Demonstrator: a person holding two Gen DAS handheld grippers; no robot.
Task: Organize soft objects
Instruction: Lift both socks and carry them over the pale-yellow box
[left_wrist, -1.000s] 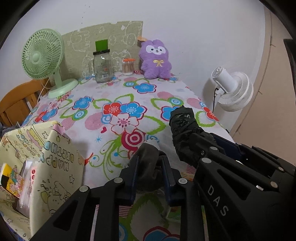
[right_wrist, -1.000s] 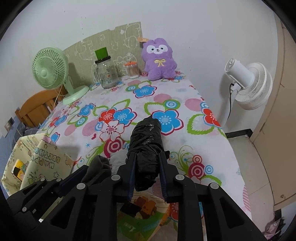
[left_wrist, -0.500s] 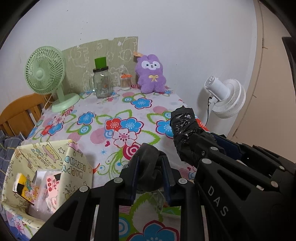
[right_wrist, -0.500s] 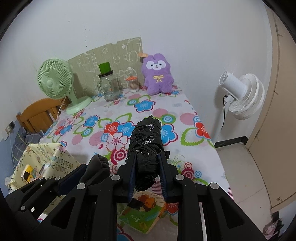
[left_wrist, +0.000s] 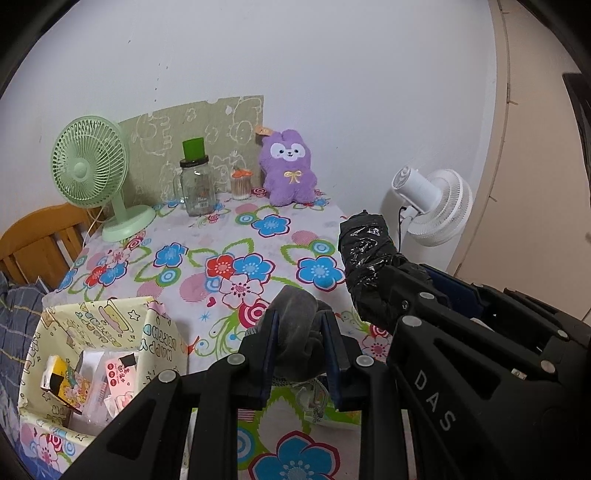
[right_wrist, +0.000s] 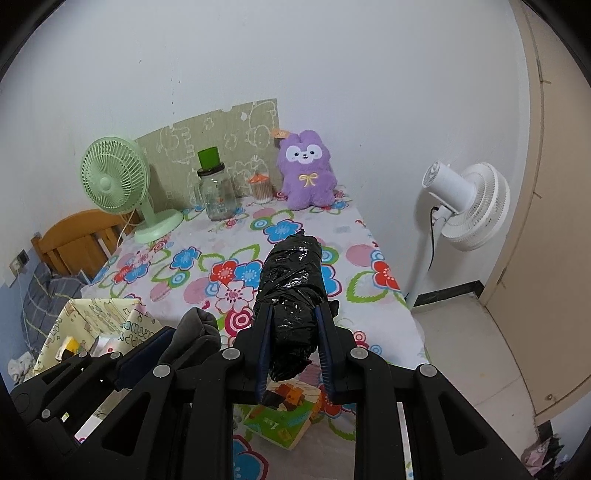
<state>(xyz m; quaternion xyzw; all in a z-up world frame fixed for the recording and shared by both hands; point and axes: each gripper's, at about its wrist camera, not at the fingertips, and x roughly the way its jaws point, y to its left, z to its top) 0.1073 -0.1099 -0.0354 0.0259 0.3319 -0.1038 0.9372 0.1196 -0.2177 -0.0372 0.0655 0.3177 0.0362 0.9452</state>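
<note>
left gripper (left_wrist: 298, 345): jaws clenched on a dark grey cloth bundle (left_wrist: 295, 332), which bulges up between the blue pads and is held above the near end of the table (left_wrist: 258, 236).
right gripper (right_wrist: 293, 345): jaws clenched on a black plastic-wrapped roll (right_wrist: 291, 280), which sticks out forward past the fingertips, above the flowered tablecloth and clear of it.
grippers side by side, right one close on the left one's right.
far end of table, along the wall: purple plush toy (left_wrist: 288, 170), upright; just left of it a small jar of cotton swabs (left_wrist: 241, 184), then a glass jar (left_wrist: 197, 188) with a green cup on its lid, then a green desk fan (left_wrist: 94, 173). white standing fan (left_wrist: 432, 206) off the table's right edge.
left wrist view only: inside of the yellow patterned box (left_wrist: 107, 354) at the near left, with small packets in it.
right wrist view only: picture book (right_wrist: 284, 413) lying on the table under the right gripper; floor and a beige door at right.
</note>
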